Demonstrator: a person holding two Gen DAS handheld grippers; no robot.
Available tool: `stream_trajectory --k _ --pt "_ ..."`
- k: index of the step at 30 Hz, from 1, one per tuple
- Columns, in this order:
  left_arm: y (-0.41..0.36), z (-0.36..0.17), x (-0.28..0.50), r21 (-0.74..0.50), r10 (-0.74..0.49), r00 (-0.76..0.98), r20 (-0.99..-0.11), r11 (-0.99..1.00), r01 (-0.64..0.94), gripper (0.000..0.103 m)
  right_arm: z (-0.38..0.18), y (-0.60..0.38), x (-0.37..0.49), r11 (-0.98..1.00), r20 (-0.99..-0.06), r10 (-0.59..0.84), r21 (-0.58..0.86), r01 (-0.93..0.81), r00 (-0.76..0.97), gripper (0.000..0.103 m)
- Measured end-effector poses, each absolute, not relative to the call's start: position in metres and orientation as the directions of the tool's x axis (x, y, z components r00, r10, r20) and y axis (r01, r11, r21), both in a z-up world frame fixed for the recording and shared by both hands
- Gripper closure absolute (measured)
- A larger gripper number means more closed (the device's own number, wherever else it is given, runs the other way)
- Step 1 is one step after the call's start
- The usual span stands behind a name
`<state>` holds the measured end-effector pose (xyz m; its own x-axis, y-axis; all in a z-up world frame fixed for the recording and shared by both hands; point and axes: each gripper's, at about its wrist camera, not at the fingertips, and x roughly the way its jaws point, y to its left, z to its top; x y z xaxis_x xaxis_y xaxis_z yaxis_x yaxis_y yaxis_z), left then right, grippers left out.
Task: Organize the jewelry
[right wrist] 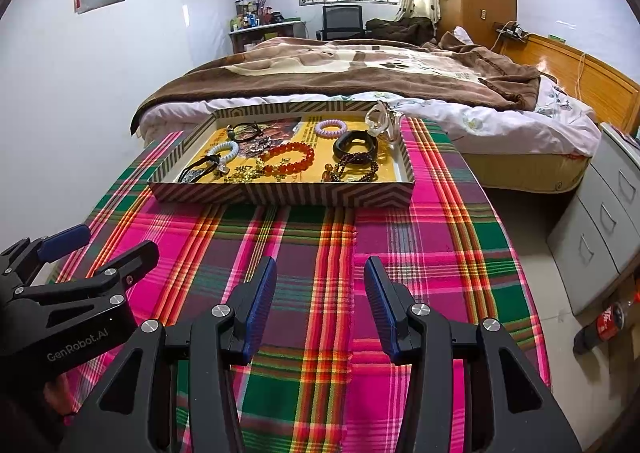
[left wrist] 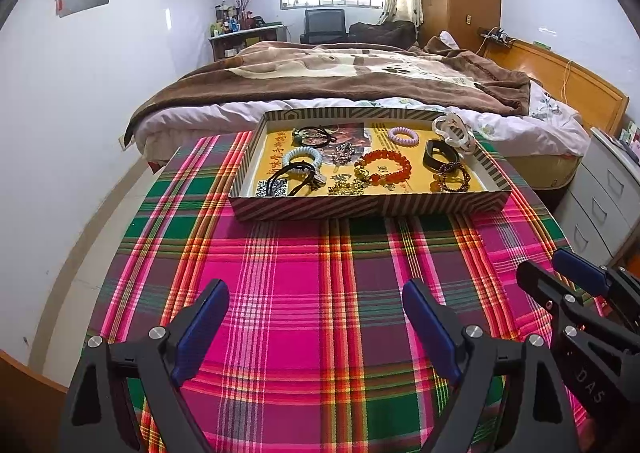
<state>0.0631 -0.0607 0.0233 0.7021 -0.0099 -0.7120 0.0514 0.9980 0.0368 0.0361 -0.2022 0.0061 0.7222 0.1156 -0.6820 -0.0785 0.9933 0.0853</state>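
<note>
The left gripper [left wrist: 316, 317] hangs over the bright cloth [left wrist: 304, 293] with its blue pads [left wrist: 202, 329] wide apart and nothing between them. The right gripper [right wrist: 320, 305] is just beside it, pads [right wrist: 260, 307] apart too, holding nothing. Ahead of both sits the tray [right wrist: 280, 193]. Inside lie a red bracelet [right wrist: 290, 159], a black band [right wrist: 356, 143], a purple ring [right wrist: 330, 127] and more. Behind the tray is the bed [right wrist: 360, 73].

The right gripper [right wrist: 320, 305], jaws parted, hangs over the plaid cloth [right wrist: 420, 253] (striped jewelry tray [right wrist: 280, 193] beyond).
</note>
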Motion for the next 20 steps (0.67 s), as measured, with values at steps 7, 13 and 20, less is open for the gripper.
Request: stream_trajectory --k 7,13,20 --pt "-0.0610 0.0231 0.0627 0.035 -0.013 0.702 -0.712 0.998 0.054 0.015 0.0061 -0.2014 0.0368 0.993 -0.683 0.115 0.085 -0.078 0.722 0.057" --pt "-0.0622 0.0229 0.0618 0.036 -0.014 0.703 -0.711 0.998 0.056 0.015 0.0059 -0.2016 0.0366 0.993 -0.683 0.115 0.085 -0.078 0.722 0.057" --pt "-0.0604 0.0203 0.0622 0.035 -0.014 0.695 -0.719 0.998 0.056 0.015 0.0048 -0.2012 0.0365 0.994 -0.683 0.113 0.084 -0.077 0.721 0.057"
